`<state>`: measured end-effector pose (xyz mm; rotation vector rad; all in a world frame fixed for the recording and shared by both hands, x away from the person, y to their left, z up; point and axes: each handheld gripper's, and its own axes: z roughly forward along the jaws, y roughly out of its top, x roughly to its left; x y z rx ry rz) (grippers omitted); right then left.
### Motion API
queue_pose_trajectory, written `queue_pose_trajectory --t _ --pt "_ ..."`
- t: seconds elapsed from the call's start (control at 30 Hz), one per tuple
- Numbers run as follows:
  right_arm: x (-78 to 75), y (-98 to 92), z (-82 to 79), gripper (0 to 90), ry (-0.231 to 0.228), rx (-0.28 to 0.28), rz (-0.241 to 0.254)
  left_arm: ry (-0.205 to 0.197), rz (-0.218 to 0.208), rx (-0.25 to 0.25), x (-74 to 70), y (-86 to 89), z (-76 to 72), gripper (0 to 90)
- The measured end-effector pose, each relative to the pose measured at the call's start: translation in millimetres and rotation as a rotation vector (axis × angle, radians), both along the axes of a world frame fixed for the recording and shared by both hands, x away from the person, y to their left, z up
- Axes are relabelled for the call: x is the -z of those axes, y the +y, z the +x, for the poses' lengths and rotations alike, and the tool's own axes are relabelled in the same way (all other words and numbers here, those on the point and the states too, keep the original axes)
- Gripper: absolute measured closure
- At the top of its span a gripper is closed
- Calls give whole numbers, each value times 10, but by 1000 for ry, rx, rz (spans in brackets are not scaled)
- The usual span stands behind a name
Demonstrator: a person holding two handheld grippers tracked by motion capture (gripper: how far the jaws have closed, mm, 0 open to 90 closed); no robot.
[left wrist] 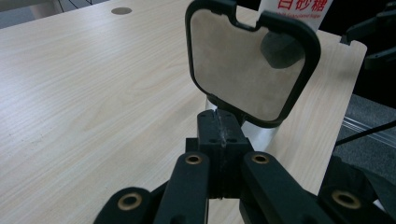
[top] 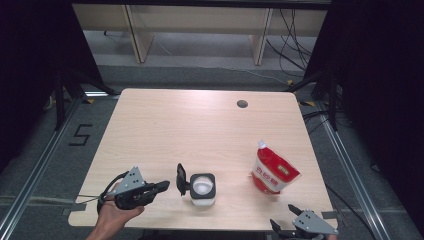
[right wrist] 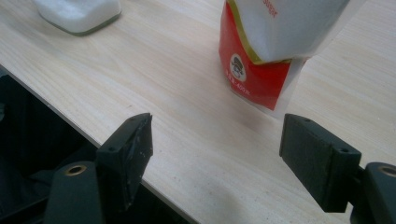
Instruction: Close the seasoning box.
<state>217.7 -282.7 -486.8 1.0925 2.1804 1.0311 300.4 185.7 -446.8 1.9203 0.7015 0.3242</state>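
The left claw [top: 165,186] is clamped shut with nothing between its pads, sitting near the front-left of the pale wood-grain counter [top: 200,125] and pointing at the flipped-up black lid [top: 181,176] of the clear square jar with white powder inside [top: 203,189]. From the left claw view the closed tips [left wrist: 219,135] sit right under that black-rimmed lid with its frosted panel [left wrist: 243,70], just short of it as far as I can tell; can't say if they actually touch.

The right claw [top: 290,216] is down at the front-right edge, jaws standing wide apart and holding nothing. In its own view the red and white stand-up pouch with a spout [right wrist: 275,51] stands just beyond the gap between the jaws, with bare counter in between. That pouch [top: 272,174] sits well right of the jar.

Only other thing is a round dark cable hole [top: 242,104] far back.
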Motion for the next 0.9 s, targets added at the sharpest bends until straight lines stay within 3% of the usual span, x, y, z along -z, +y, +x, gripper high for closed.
queue_pose_trajectory --t 0.27,0.3,0.5,0.57,0.6,0.67,0.9 --pt "7 -1 6 266 0 -7 -13 -11 5 13 -85 -73 48 894" --pt "7 -2 6 266 -1 -7 -14 -9 -11 14 -93 -91 55 894" --pt "10 1 -6 266 -3 16 -9 -29 6 34 -170 -146 69 894" --pt "9 -1 -1 266 -8 12 -13 -33 -10 35 -183 -164 75 894" --pt "9 -3 0 266 -9 9 -18 -36 7 37 -200 -159 75 894" --pt "9 -2 1 266 -9 9 -18 -39 -8 43 -224 -184 75 894" --pt "10 -3 0 266 -1 11 -11 -61 47 45 -287 -266 85 893"
